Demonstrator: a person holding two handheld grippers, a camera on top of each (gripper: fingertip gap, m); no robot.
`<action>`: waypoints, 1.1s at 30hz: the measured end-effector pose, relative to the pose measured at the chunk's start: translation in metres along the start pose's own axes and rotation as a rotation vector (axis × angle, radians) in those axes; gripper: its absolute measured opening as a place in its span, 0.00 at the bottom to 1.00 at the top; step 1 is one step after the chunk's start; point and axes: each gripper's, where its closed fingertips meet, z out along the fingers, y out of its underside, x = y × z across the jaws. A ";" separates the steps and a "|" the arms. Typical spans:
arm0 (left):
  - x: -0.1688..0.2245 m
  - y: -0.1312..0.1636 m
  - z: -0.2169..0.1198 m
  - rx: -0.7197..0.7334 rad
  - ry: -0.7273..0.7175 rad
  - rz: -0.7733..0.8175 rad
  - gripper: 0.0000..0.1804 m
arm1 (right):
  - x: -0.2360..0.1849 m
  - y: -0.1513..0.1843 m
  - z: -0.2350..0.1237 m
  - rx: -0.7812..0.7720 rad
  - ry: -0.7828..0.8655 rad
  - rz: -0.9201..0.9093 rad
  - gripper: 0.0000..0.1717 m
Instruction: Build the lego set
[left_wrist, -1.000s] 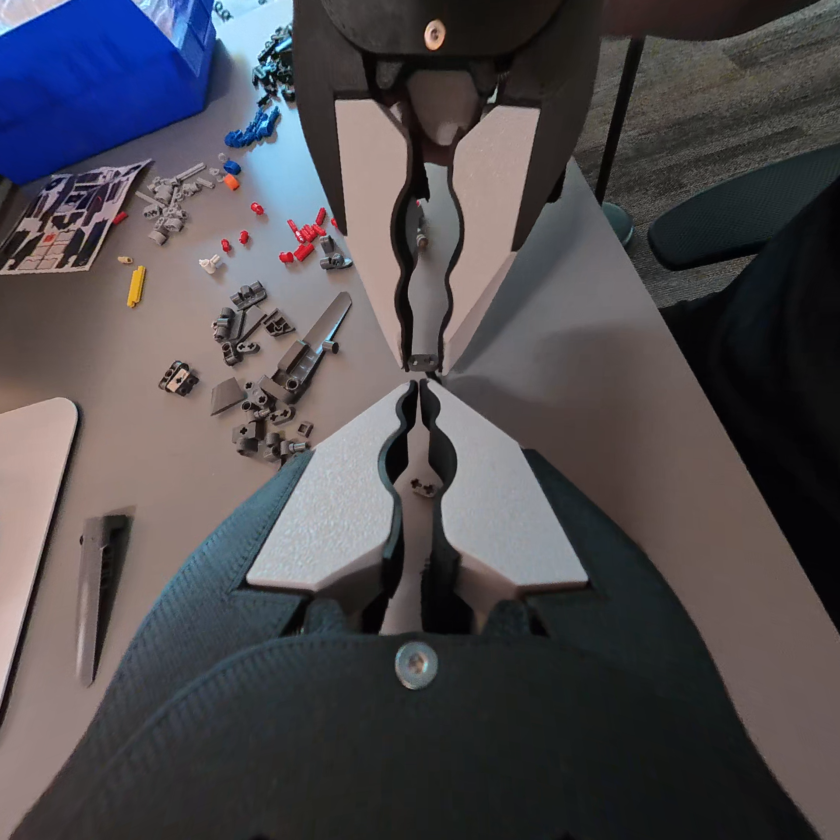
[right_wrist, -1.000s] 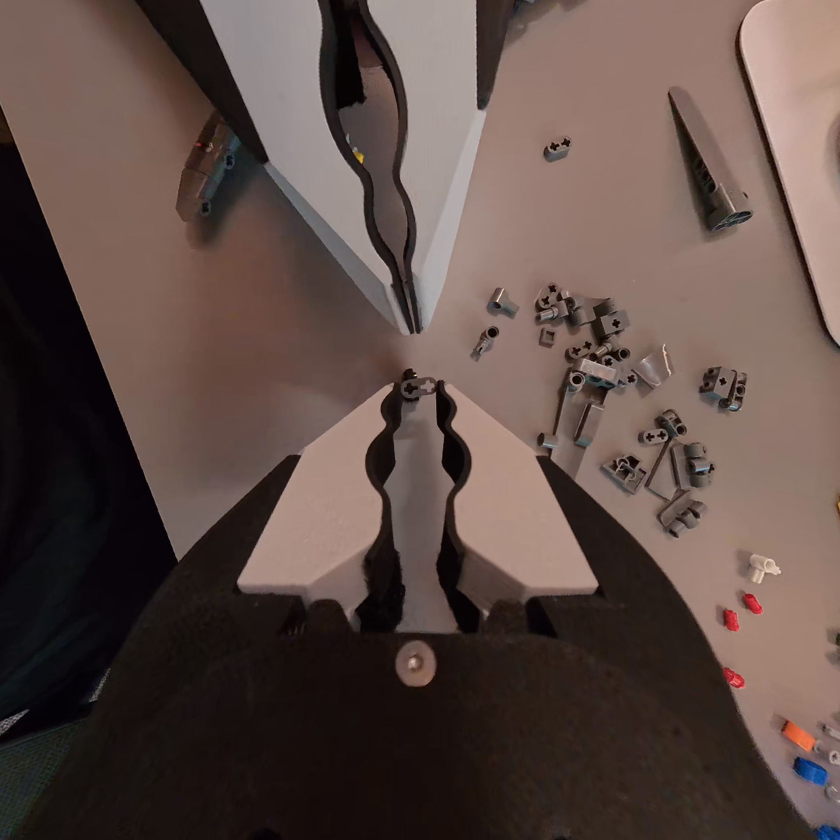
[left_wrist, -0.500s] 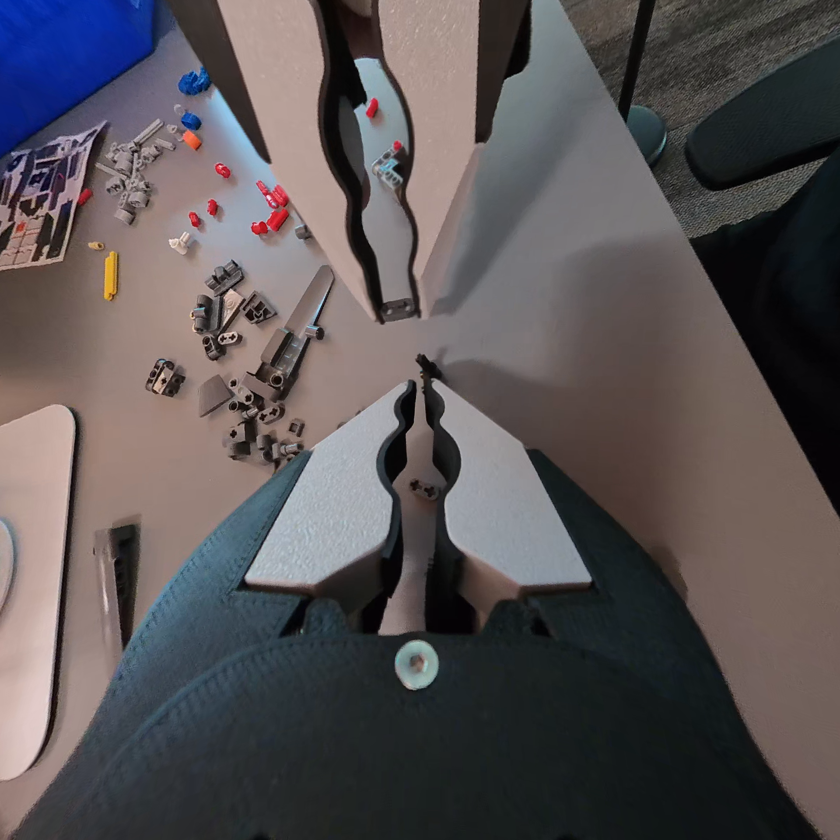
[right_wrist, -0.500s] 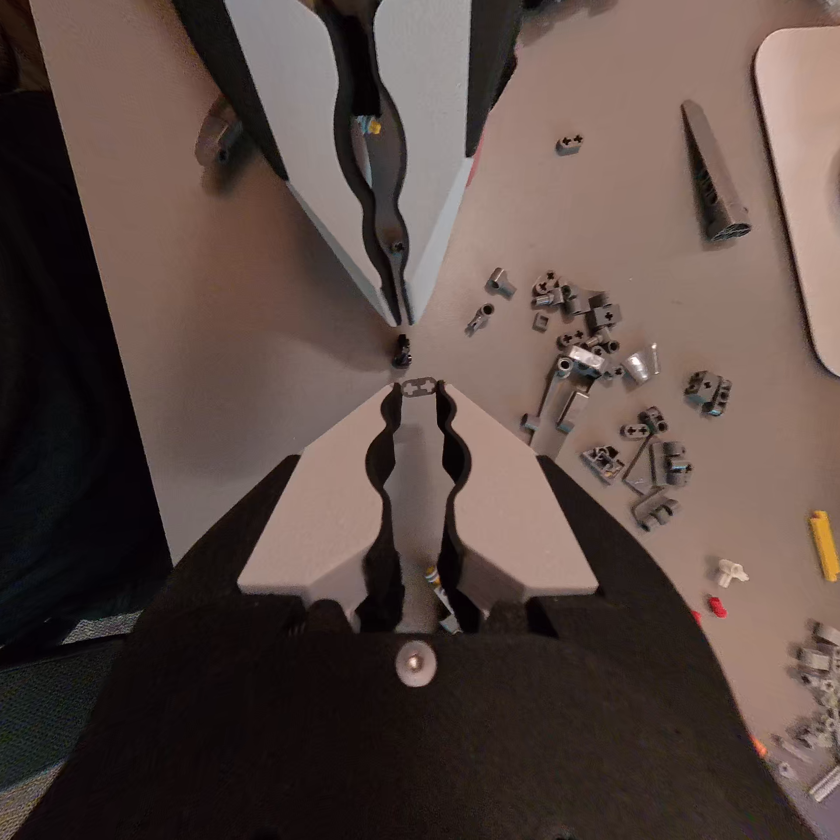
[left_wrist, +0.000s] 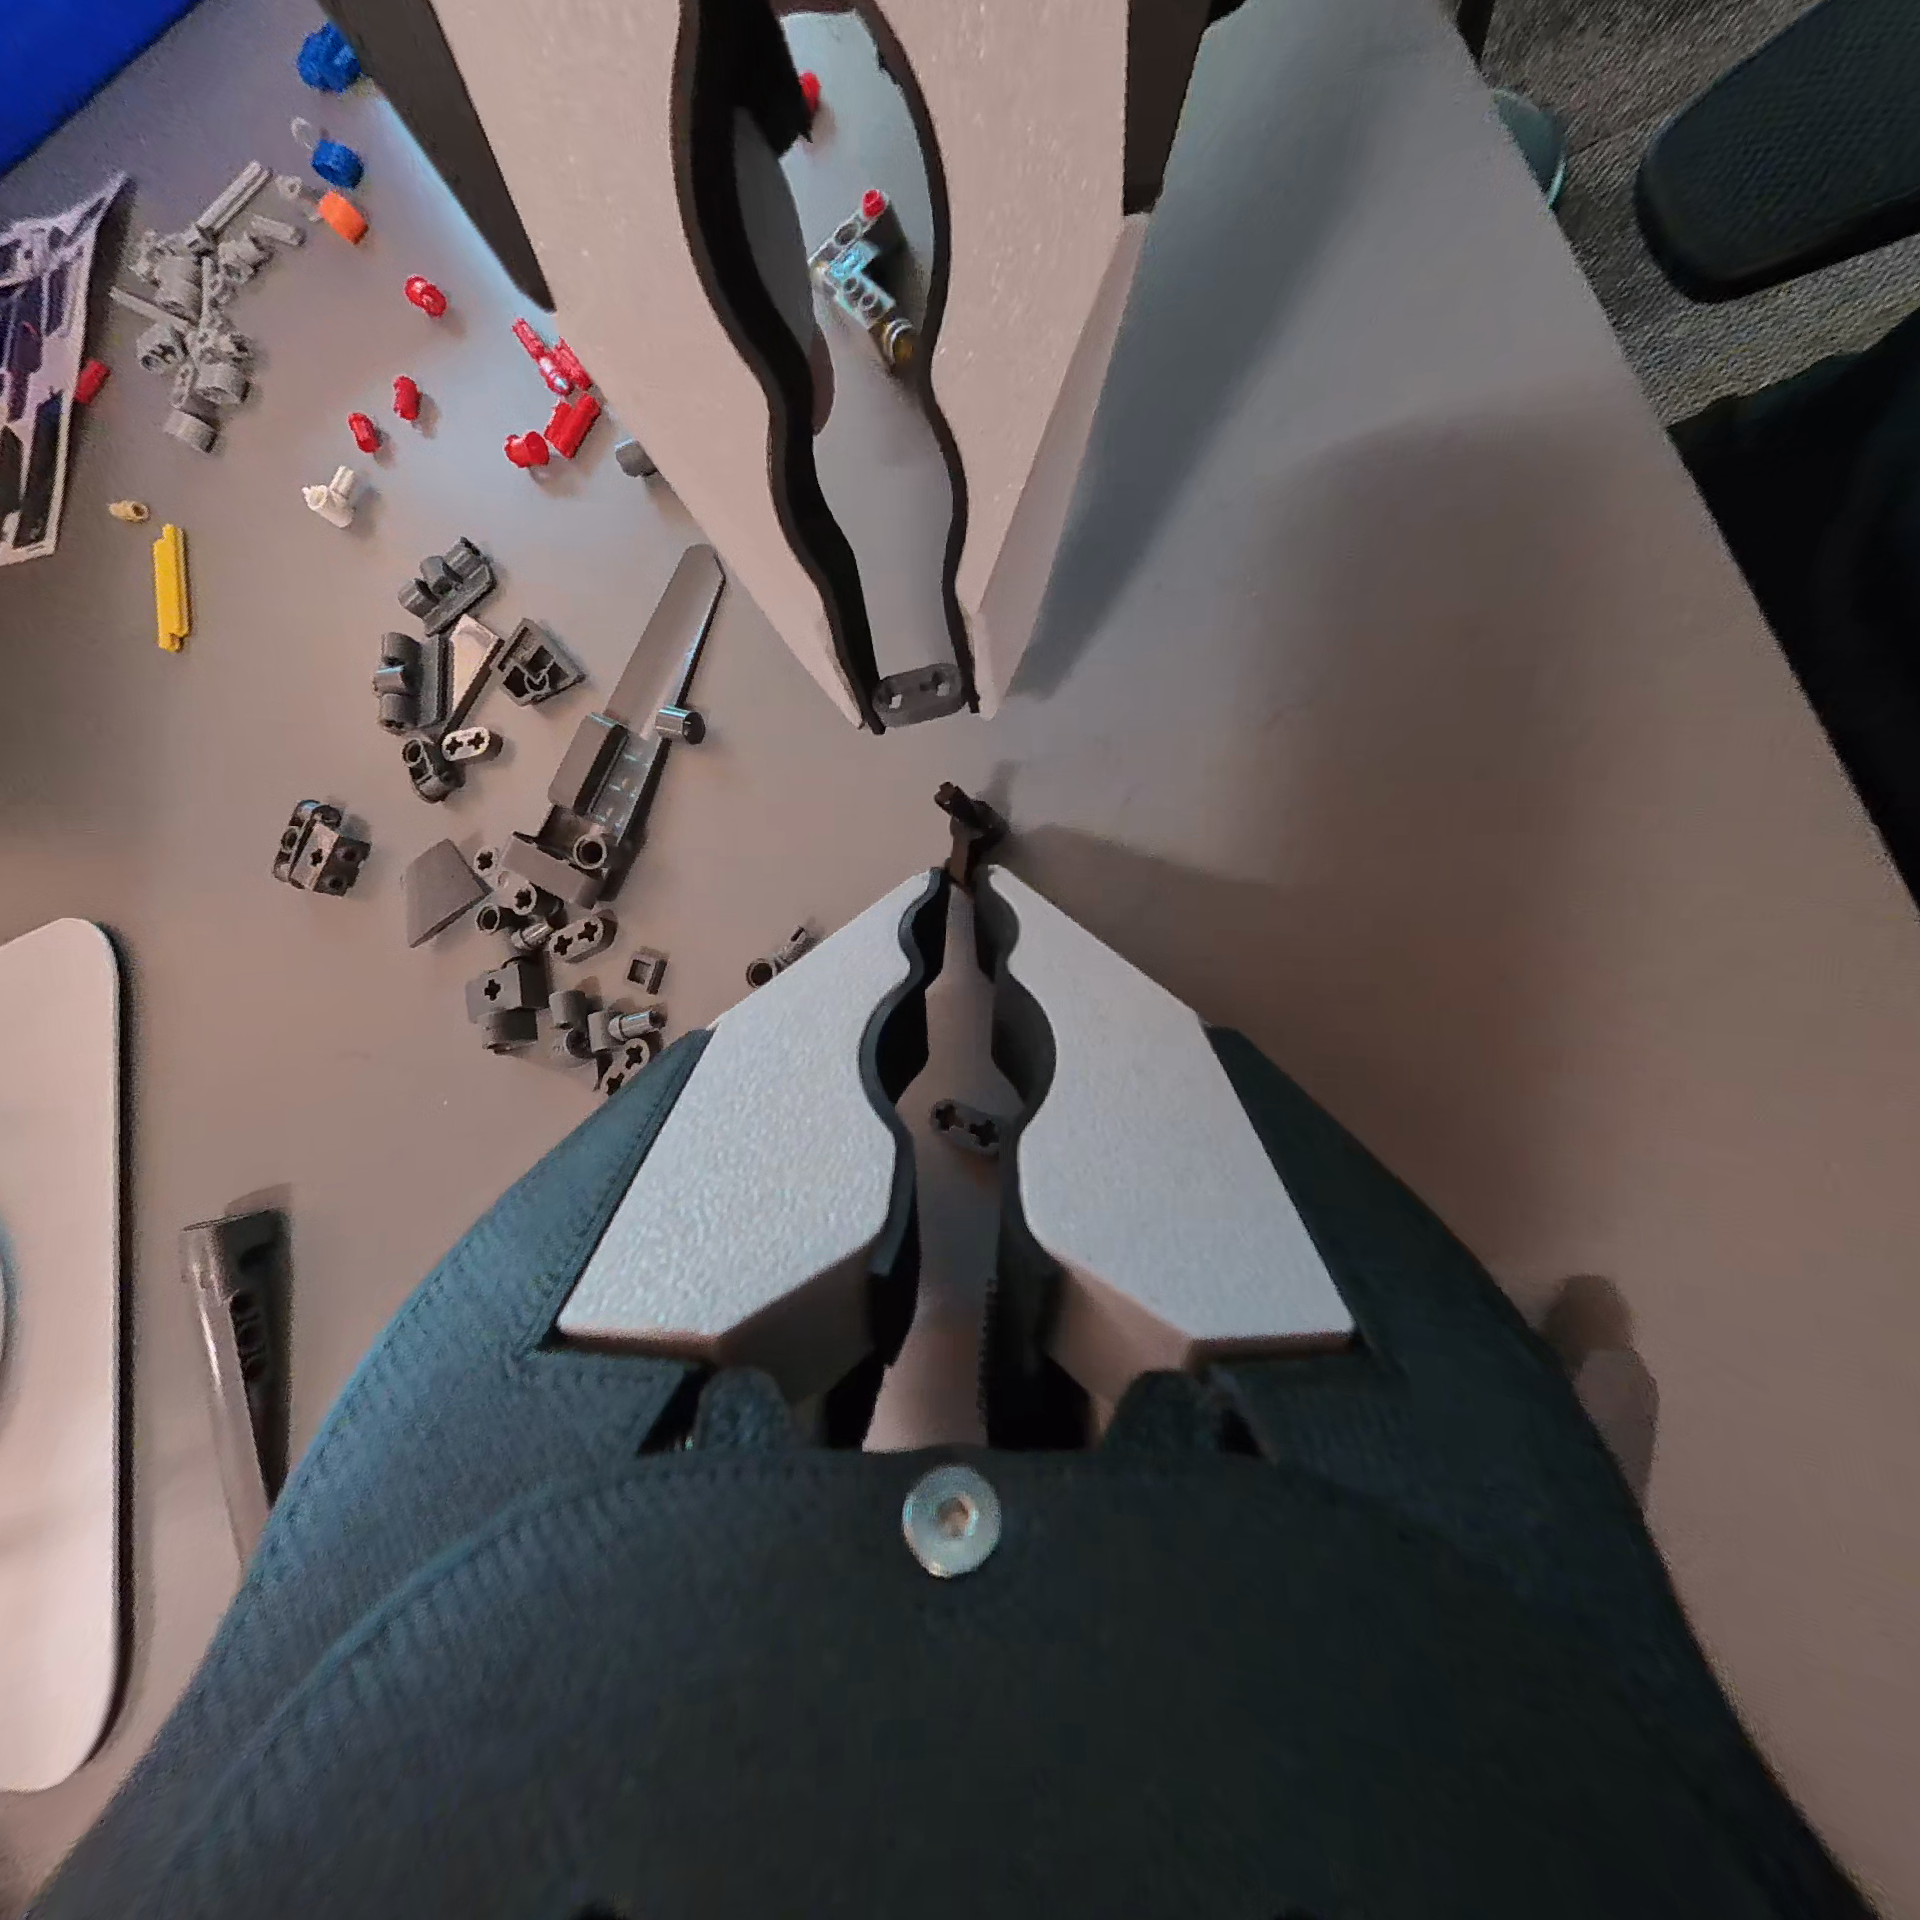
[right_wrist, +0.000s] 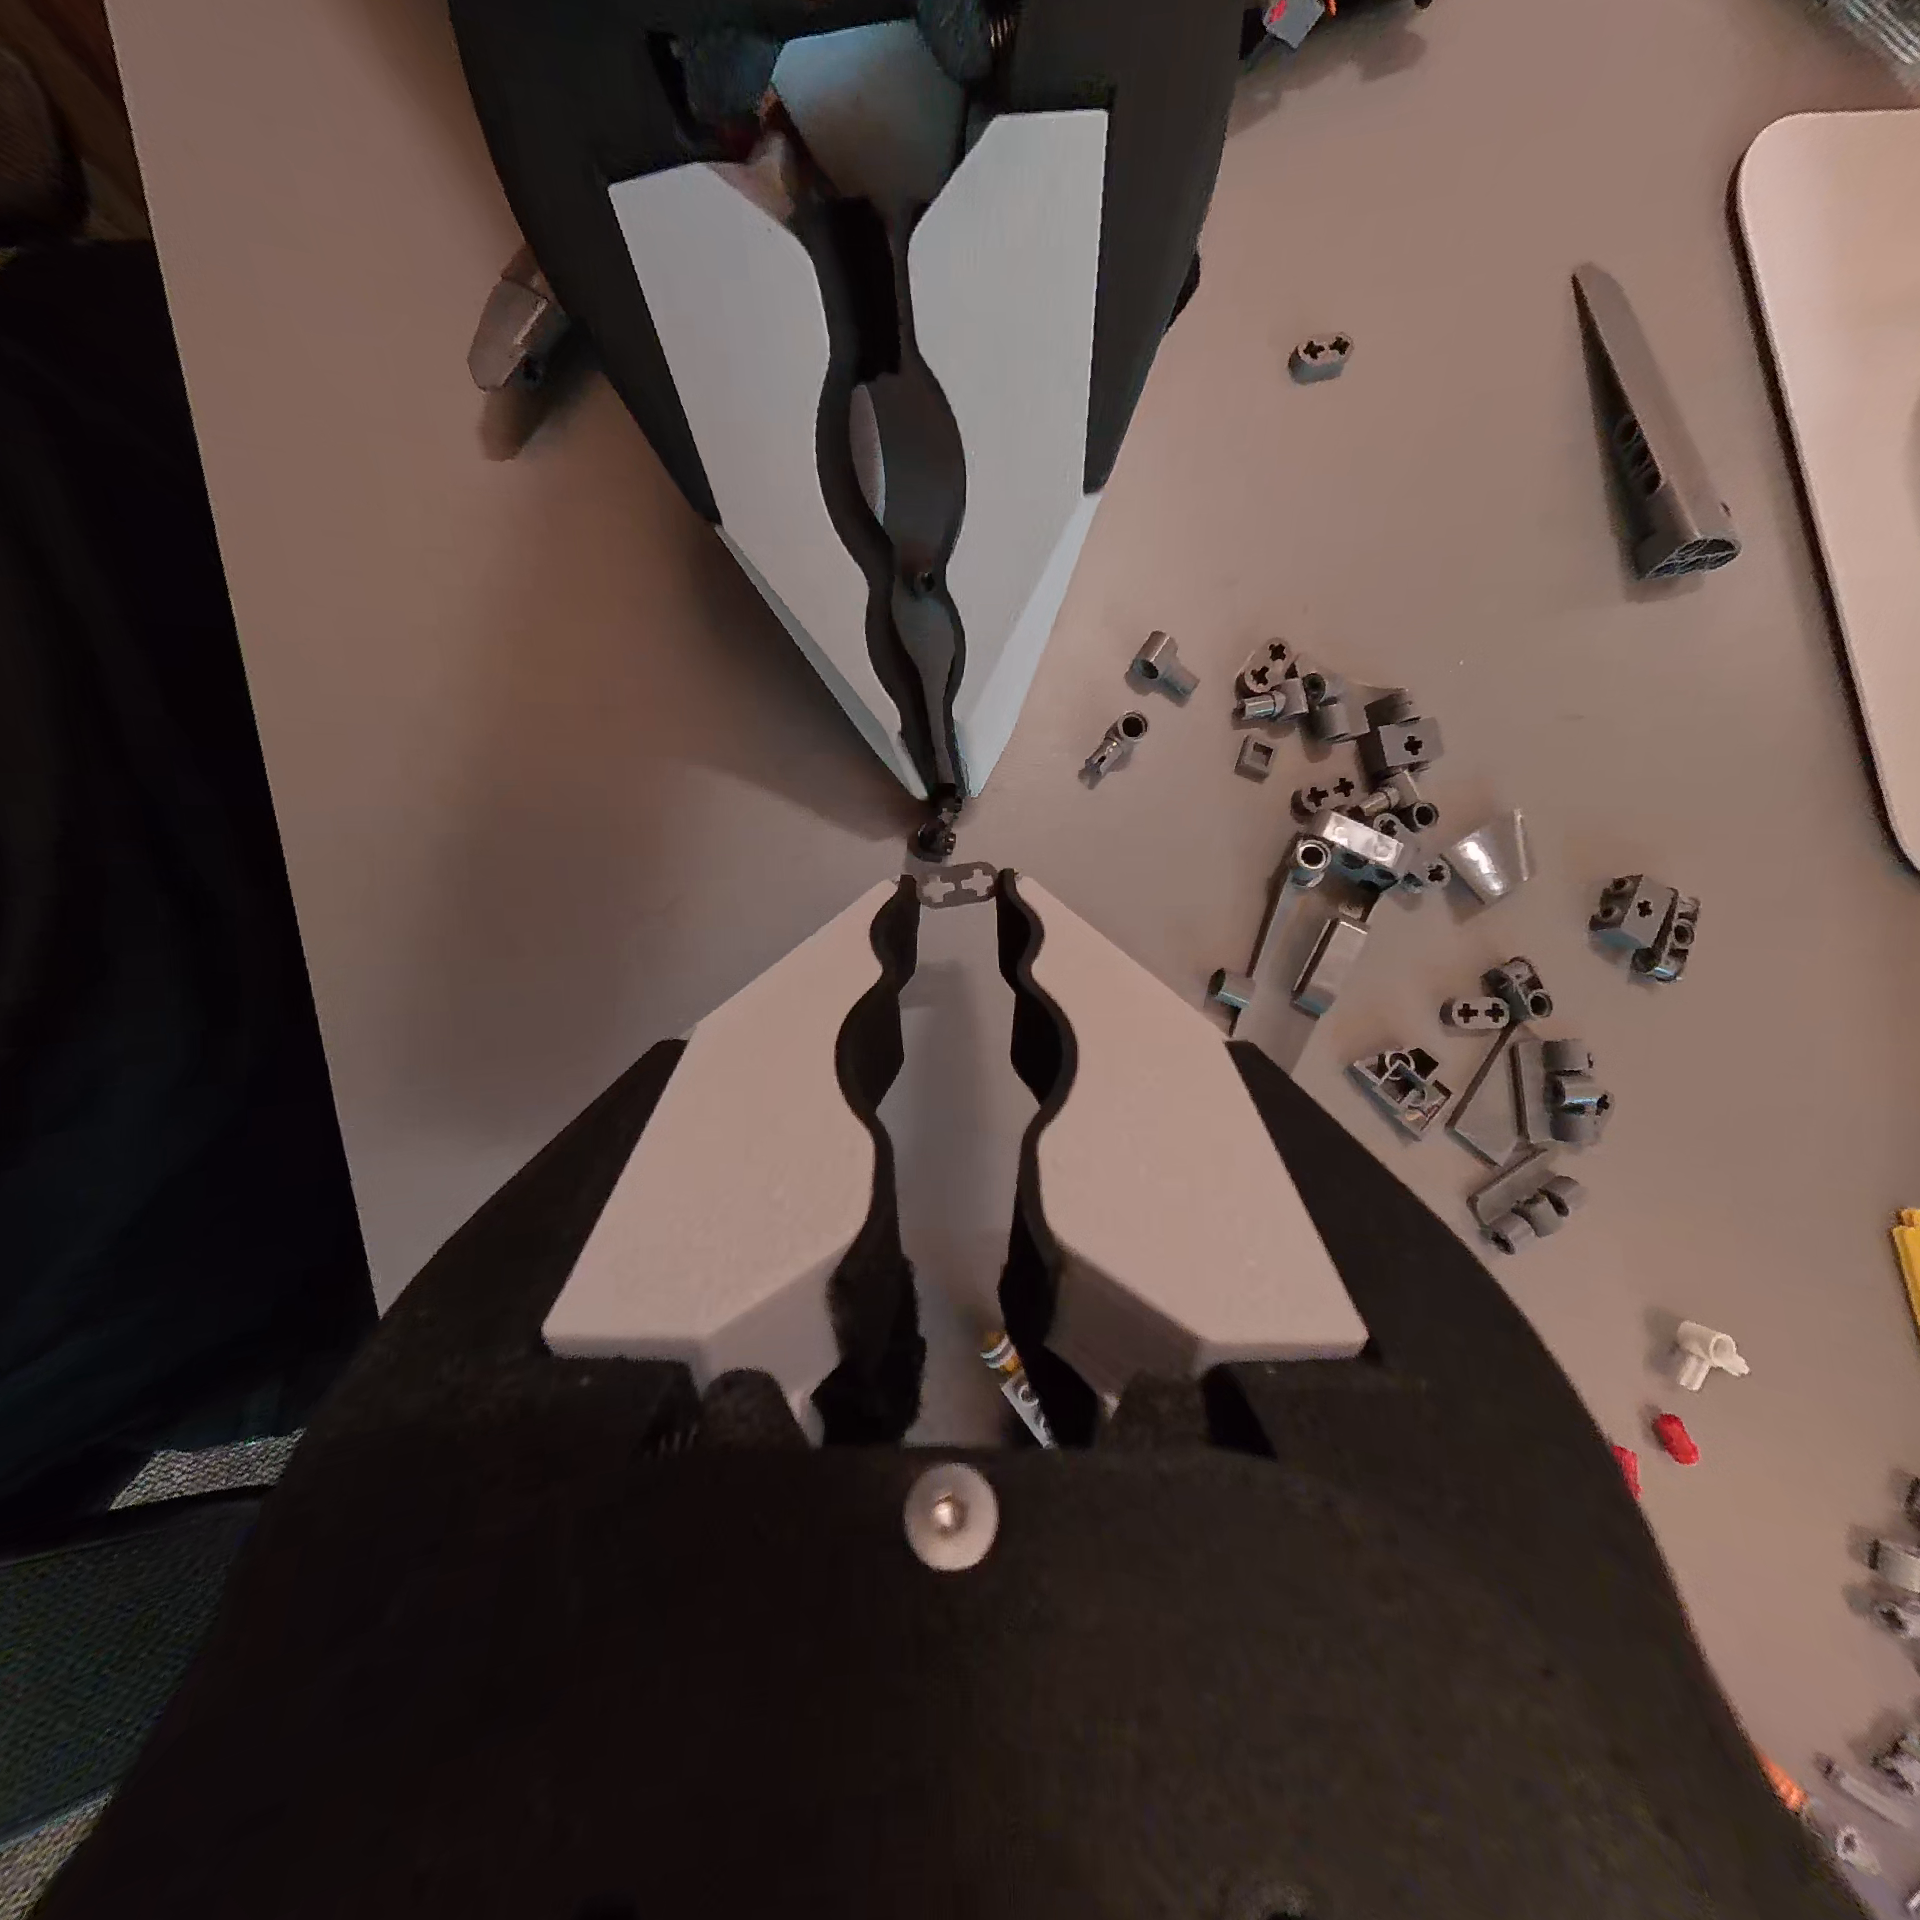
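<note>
grippers (left_wrist: 961, 878) drawn apart, pin (left_wrist: 966, 821) clamped

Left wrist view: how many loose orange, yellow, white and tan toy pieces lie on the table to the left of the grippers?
Orange round plastic piece: 1
Long yellow plastic bar: 1
Small white plastic connector: 1
Tiny tan plastic peg: 1
Total: 4
</note>
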 end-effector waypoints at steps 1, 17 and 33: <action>0.000 0.000 0.001 0.001 -0.001 0.001 0.02 | 0.000 0.001 0.001 -0.003 -0.002 0.002 0.07; 0.000 -0.002 0.002 -0.004 -0.017 0.026 0.01 | -0.005 -0.012 0.002 0.000 -0.010 -0.026 0.07; 0.001 -0.002 0.002 -0.012 -0.015 0.022 0.01 | -0.004 -0.010 0.012 -0.098 0.019 -0.080 0.07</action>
